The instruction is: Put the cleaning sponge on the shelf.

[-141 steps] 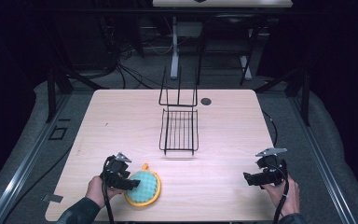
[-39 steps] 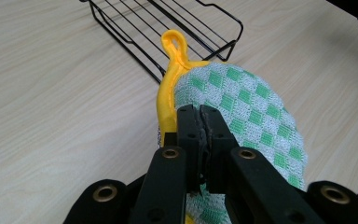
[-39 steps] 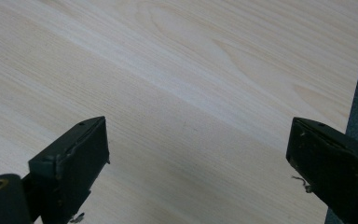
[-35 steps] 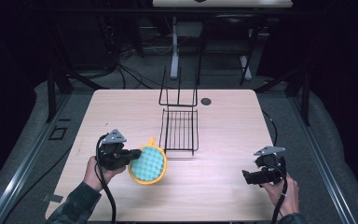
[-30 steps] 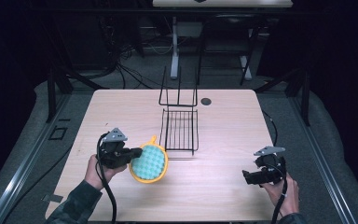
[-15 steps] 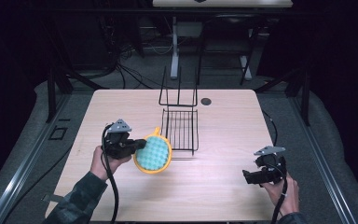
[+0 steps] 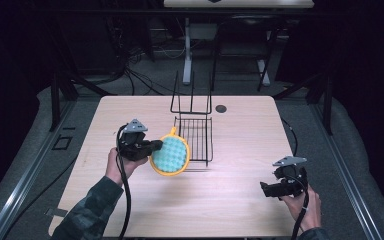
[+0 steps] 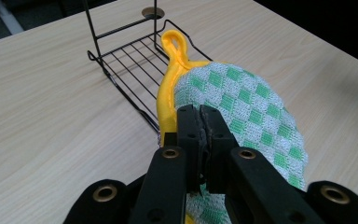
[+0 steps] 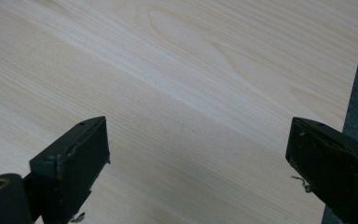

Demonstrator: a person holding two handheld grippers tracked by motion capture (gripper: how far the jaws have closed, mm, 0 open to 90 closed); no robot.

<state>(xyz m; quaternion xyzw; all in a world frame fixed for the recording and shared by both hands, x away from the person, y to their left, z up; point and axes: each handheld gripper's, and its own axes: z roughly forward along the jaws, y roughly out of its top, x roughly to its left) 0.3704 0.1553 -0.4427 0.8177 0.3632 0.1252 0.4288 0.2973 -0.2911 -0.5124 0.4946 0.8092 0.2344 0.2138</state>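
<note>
The left gripper has its jaws clamped on a round yellow-rimmed pot holder with a green checked face, held above the pale wooden worktop beside the black wire rack, while the right gripper hovers wide open near the front edge
</note>
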